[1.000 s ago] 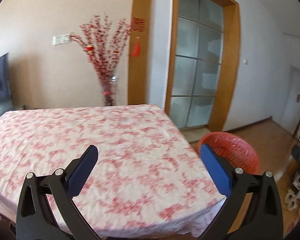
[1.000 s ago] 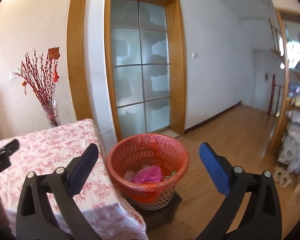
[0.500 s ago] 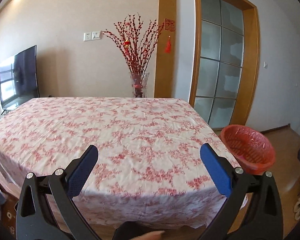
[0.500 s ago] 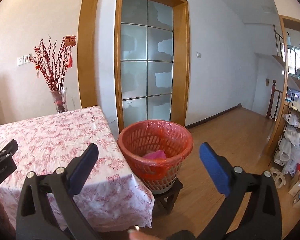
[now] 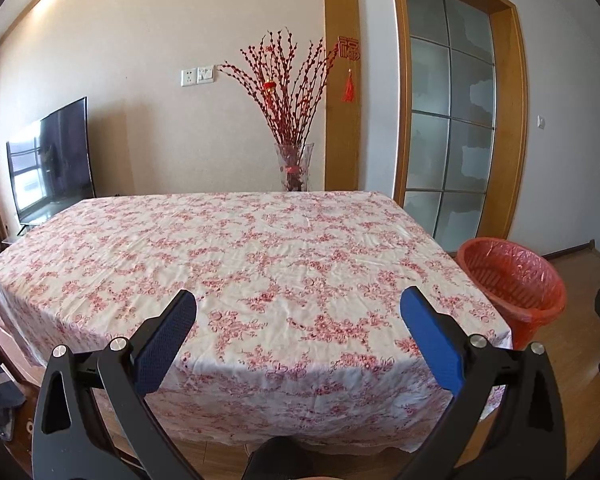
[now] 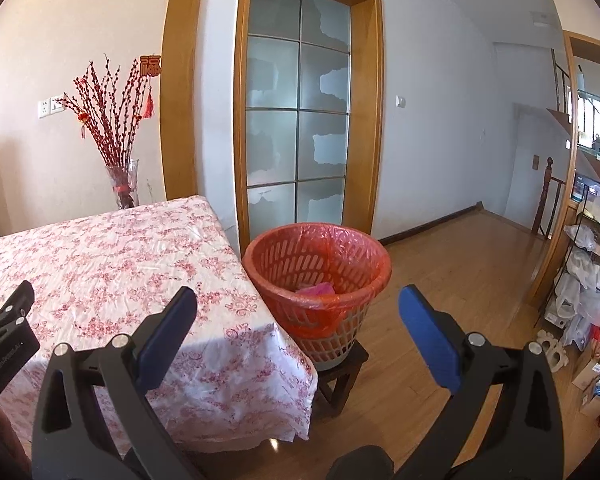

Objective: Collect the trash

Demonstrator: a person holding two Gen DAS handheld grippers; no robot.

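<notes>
Left wrist view is now showing more of the table, w/ no trash on it, so you are backing away. Left gripper and right gripper are both spread, holding nothing. Pink trash is lying in the red basket beside the table, so collecting is looking done.

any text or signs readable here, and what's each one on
"福": red hanging ornament on the wooden door frame, above a tassel; it also shows in the left wrist view.
Pale lettering on the black left gripper body: too small and blurred to read.
Packages on the shelf at right: print too small to read.
</notes>
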